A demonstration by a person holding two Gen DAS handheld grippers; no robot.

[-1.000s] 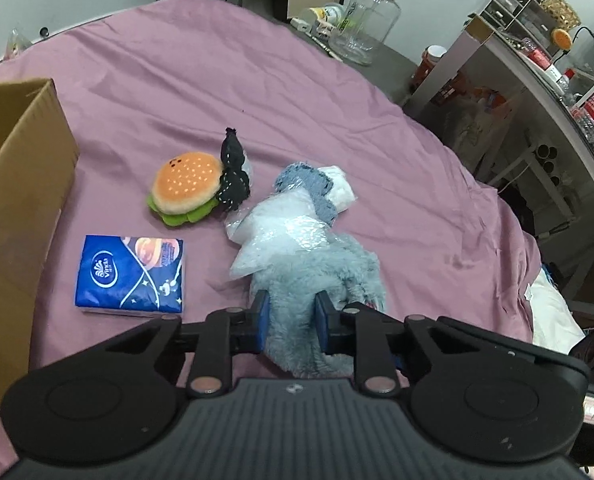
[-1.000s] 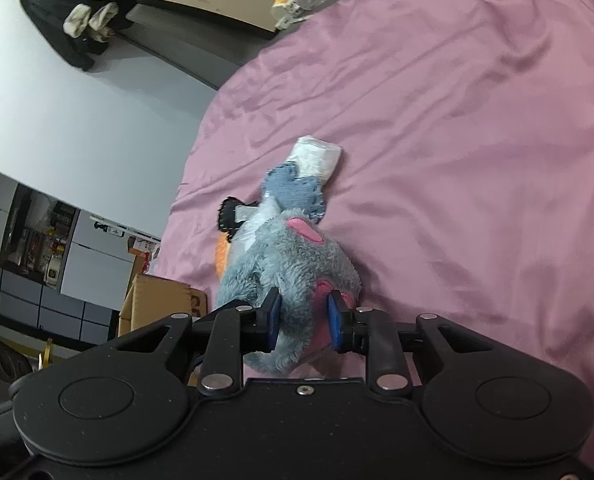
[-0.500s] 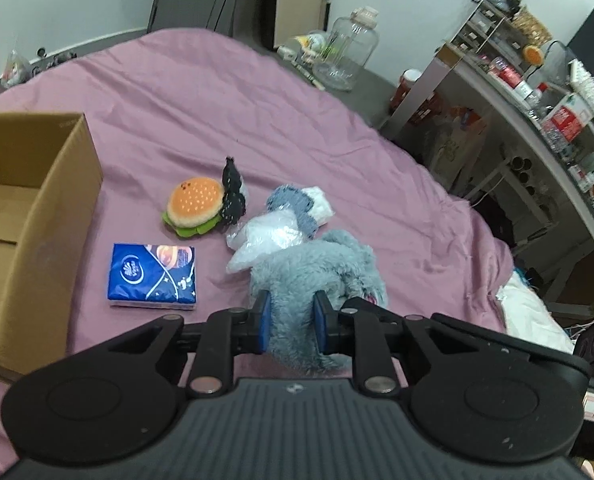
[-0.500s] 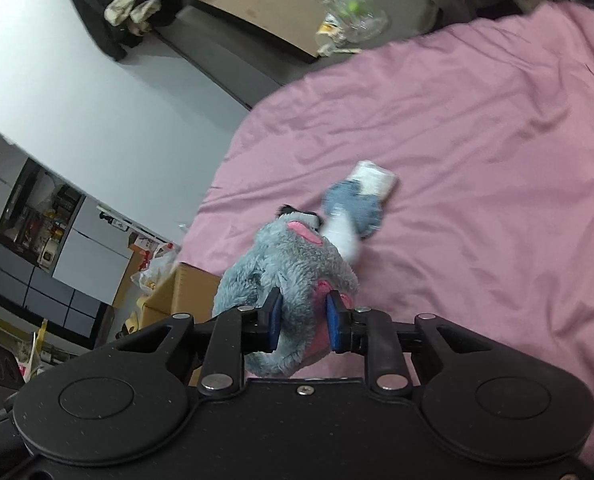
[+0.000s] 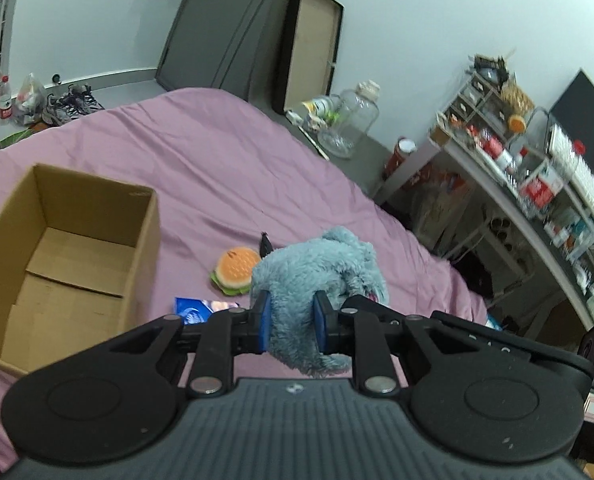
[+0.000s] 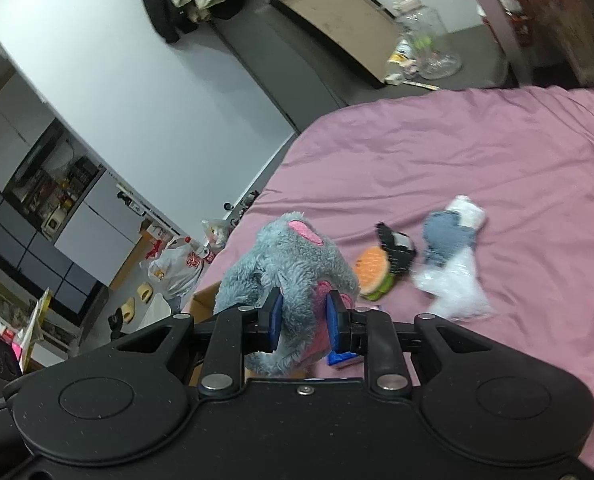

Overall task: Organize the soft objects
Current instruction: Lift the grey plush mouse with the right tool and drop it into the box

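Both grippers are shut on the grey-blue plush toy (image 5: 317, 268), held in the air above the purple bed. My left gripper (image 5: 291, 322) pinches one end; my right gripper (image 6: 303, 316) pinches the other end of the plush (image 6: 289, 256), near its pink parts. An open, empty cardboard box (image 5: 69, 256) stands on the bed to the left. A plush burger (image 5: 235, 270) lies on the sheet beside a black toy (image 6: 395, 248). A denim-blue soft item (image 6: 447, 238) and a clear plastic bag (image 6: 453, 284) lie further right. A blue tissue pack (image 5: 195, 306) is partly hidden behind my left fingers.
The purple bed sheet (image 5: 225, 168) spreads around. A cluttered desk (image 5: 537, 184) stands off the bed's right edge. A glass jar (image 5: 349, 124) and a leaning board (image 5: 309, 48) stand on the floor behind. Bags and slippers (image 6: 177, 268) lie on the floor.
Both grippers have lifted the plush toy off the bed and risen well above it. The clear bag and denim item stayed on the sheet. The box interior has come into view.
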